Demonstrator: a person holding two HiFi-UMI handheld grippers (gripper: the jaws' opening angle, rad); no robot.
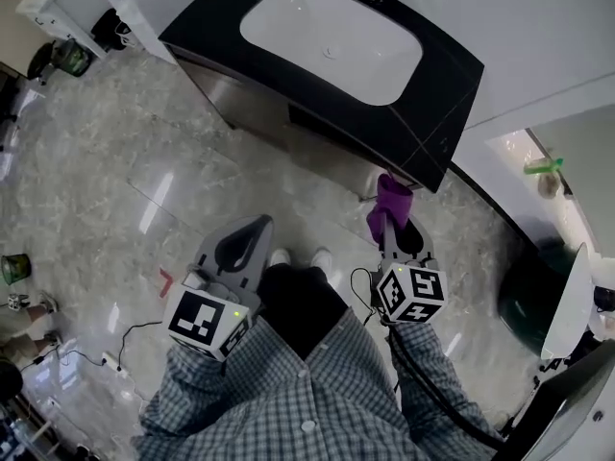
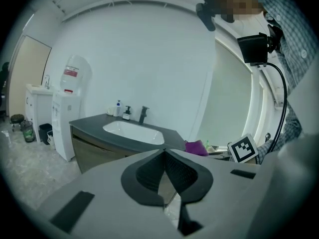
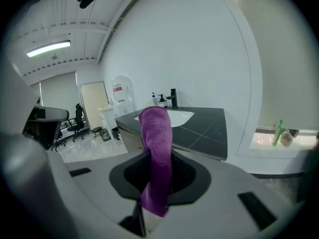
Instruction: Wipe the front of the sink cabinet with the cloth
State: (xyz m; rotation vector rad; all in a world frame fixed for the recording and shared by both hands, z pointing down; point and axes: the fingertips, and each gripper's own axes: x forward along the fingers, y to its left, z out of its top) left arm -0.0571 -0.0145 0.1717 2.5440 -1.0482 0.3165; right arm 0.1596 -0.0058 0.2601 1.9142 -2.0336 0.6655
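The sink cabinet has a dark countertop [image 1: 442,113], a white basin [image 1: 332,41] and a brownish front [image 1: 252,99]; it stands ahead of me, also in the left gripper view [image 2: 92,153]. A purple cloth [image 1: 389,205] sticks up from my right gripper [image 1: 391,227], whose jaws are shut on it; in the right gripper view the cloth [image 3: 157,143] hangs upright between the pads, short of the cabinet's right corner. My left gripper [image 1: 248,241] is held lower left of it over the floor, its jaws [image 2: 163,152] shut with nothing in them.
A white water dispenser [image 2: 67,116] and a small bin [image 1: 69,58] stand left of the cabinet. A faucet [image 2: 143,114] and soap bottles [image 2: 118,108] sit behind the basin. A green bottle [image 3: 277,132] stands on the right ledge. Cables [image 1: 120,339] lie on the marble floor.
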